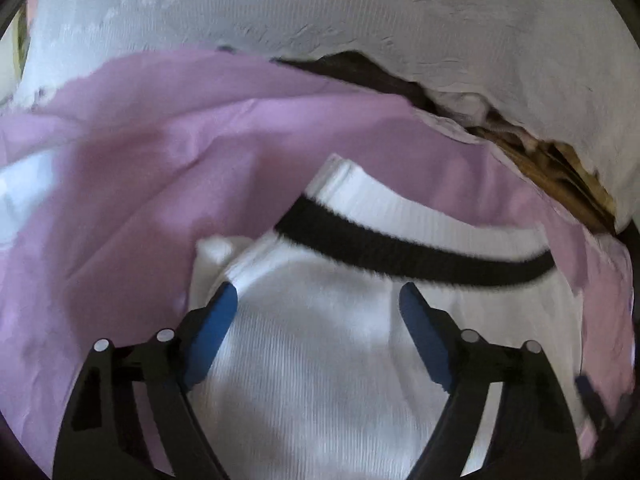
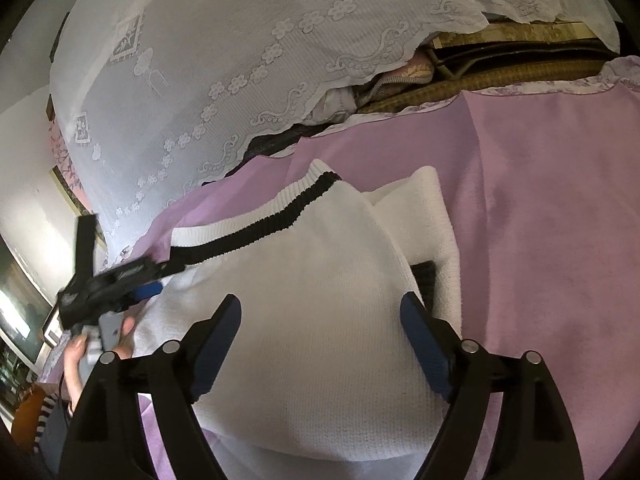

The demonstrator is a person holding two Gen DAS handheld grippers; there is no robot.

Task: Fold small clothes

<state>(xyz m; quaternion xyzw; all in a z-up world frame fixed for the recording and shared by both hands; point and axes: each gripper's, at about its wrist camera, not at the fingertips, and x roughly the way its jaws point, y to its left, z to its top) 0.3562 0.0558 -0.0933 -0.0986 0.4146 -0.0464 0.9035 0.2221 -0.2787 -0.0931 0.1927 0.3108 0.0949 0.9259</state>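
Note:
A white knitted garment (image 1: pixel 320 360) with a black stripe (image 1: pixel 400 248) near its ribbed edge lies partly folded on a pink cloth (image 1: pixel 140 160). It also shows in the right wrist view (image 2: pixel 312 320), with a folded part (image 2: pixel 428 216) lying beside it. My left gripper (image 1: pixel 318 296) is open, low over the garment, fingers either side of the knit. It also appears in the right wrist view (image 2: pixel 140 288) at the garment's left edge by the stripe. My right gripper (image 2: pixel 320 308) is open over the garment's middle, holding nothing.
The pink cloth (image 2: pixel 540 220) covers the surface to the right. A white lace cover (image 2: pixel 240 60) drapes behind, over dark brown furniture and bundled fabric (image 2: pixel 500 68). The person's hand (image 2: pixel 80 356) holds the left gripper at the left.

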